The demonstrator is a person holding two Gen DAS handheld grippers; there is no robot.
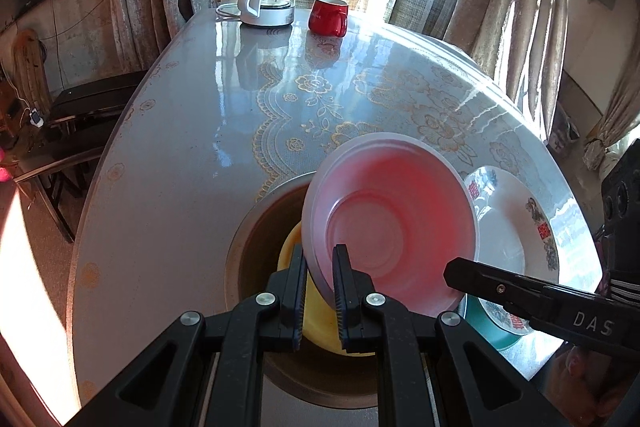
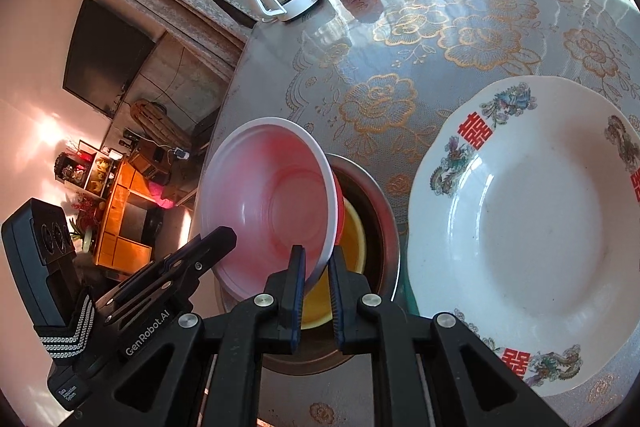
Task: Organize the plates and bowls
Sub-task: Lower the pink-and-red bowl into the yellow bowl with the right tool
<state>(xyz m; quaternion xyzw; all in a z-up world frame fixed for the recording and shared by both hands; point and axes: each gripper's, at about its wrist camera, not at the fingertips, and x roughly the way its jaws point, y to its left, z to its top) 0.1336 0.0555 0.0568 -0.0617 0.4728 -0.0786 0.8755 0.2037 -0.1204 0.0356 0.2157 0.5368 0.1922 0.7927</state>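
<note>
Pink plastic bowl (image 1: 390, 223) with a white rim hangs tilted above a shallow yellow bowl (image 1: 316, 327), which sits inside a wide metal basin (image 1: 248, 251) on the floral-clothed desk (image 1: 180, 147). Both grippers pinch its rim: the left gripper (image 1: 320, 269) is clamped on the near edge, and the right gripper (image 2: 318, 269) is clamped on the edge toward the white decorated plate (image 2: 532, 227), which rests on a teal dish just beside the basin. My judgement is that the step in hand is nesting the pink bowl into the yellow one. To do it well, level the bowl first, centre it over the yellow bowl, lower both hands together, and let go only once it sits flat, so it neither slides nor knocks the plate.
</note>
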